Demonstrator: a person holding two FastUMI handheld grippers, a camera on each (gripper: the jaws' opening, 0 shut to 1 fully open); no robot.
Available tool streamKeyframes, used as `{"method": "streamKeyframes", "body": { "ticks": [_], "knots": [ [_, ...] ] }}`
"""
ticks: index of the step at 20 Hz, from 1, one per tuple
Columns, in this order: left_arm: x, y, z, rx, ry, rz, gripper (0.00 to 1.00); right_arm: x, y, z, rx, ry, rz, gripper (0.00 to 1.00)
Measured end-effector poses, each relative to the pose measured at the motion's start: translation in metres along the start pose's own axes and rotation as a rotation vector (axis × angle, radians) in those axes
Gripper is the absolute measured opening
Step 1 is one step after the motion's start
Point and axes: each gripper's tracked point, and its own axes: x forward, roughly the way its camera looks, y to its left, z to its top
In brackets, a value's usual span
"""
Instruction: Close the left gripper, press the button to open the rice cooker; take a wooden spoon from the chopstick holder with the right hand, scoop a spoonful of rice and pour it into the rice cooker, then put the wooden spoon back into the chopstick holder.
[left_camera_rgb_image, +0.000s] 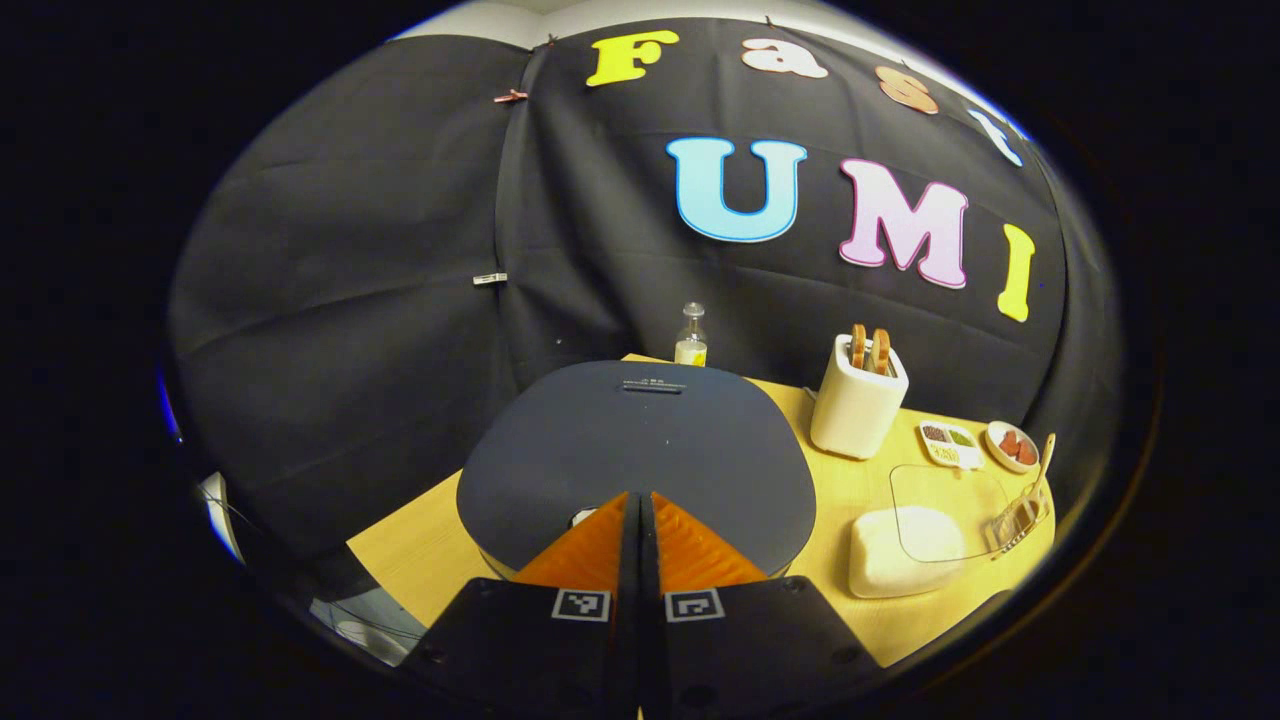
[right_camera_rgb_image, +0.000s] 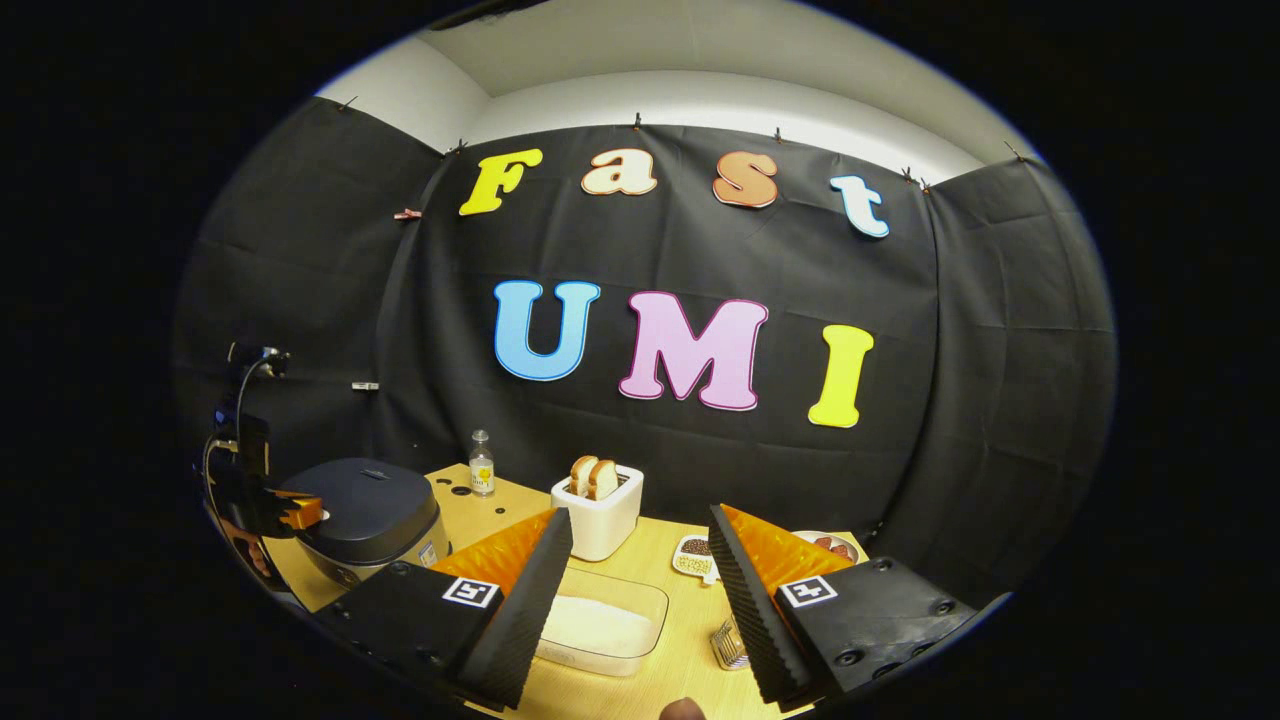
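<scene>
Hovering just above the front edge of the rice cooker (left_camera_rgb_image: 640, 450), the left gripper (left_camera_rgb_image: 640, 510) has its two fingers pressed together with nothing between them. The cooker's dark lid is down, and the cooker sits at the left end of the wooden worktop (left_camera_rgb_image: 850, 480). In the right gripper view, the right gripper (right_camera_rgb_image: 640, 560) hangs spread wide and empty above a clear container of rice (right_camera_rgb_image: 600, 625). Beyond it stand a white toaster with two slices of bread (right_camera_rgb_image: 598, 510), a small bottle (right_camera_rgb_image: 481, 462), and small dishes (right_camera_rgb_image: 695, 558). The wire chopstick holder (left_camera_rgb_image: 1020, 515) sits at the worktop's right edge, a wooden spoon (left_camera_rgb_image: 1045, 455) standing in it.
</scene>
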Motion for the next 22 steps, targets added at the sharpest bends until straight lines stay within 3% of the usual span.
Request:
{"method": "streamKeyframes", "body": {
  "ticks": [5,10,12,15,19,22],
  "knots": [
    [-0.001,0.000,0.011,0.062,-0.054,0.010,0.06,-0.004,0.002,0.001,-0.010,-0.006,0.007,0.86],
    [-0.019,-0.004,0.056,0.139,-0.203,0.031,0.12,-0.005,-0.006,0.002,-0.003,-0.008,-0.004,0.87],
    [-0.024,-0.010,0.069,0.123,-0.228,0.029,0.20,-0.005,-0.009,-0.001,0.000,-0.003,-0.008,0.87],
    [-0.034,-0.008,0.095,0.172,-0.309,0.073,0.53,-0.005,-0.015,-0.001,0.002,-0.002,-0.013,0.86],
    [-0.057,-0.019,0.123,0.214,-0.420,0.082,0.80,-0.005,-0.022,0.000,0.001,-0.005,-0.017,0.86],
    [-0.065,-0.028,0.128,0.255,-0.449,0.078,0.87,-0.005,-0.028,-0.002,0.009,-0.003,-0.021,0.86]
  ]
}}
